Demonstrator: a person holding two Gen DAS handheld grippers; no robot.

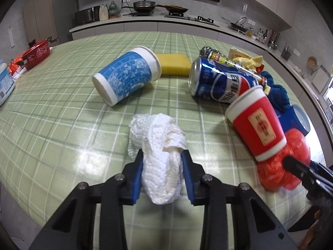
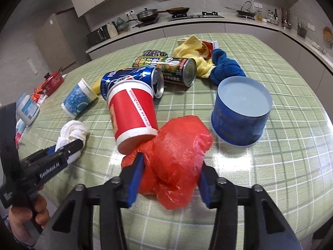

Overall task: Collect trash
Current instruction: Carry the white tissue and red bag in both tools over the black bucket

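My left gripper (image 1: 162, 154) is shut on a crumpled white paper towel (image 1: 160, 145), which rests on the green checked table (image 1: 62, 114); it also shows in the right wrist view (image 2: 71, 134). My right gripper (image 2: 171, 160) is shut on a crumpled red plastic bag (image 2: 177, 156), seen in the left wrist view (image 1: 276, 166) too. A red paper cup (image 2: 132, 116) lies on its side against the bag. A blue Pepsi can (image 2: 133, 79), a green can (image 2: 172, 68) and a blue-patterned paper cup (image 1: 127, 75) lie on the table.
A blue tub (image 2: 241, 112) stands right of the bag. A yellow sponge (image 1: 173, 63), yellow cloth (image 2: 191, 48), blue cloth (image 2: 224, 68), steel scourer (image 1: 206, 51) and a small carton (image 2: 208, 45) lie further back. A red pot (image 1: 37, 53) and white bottle (image 1: 5, 81) stand far left.
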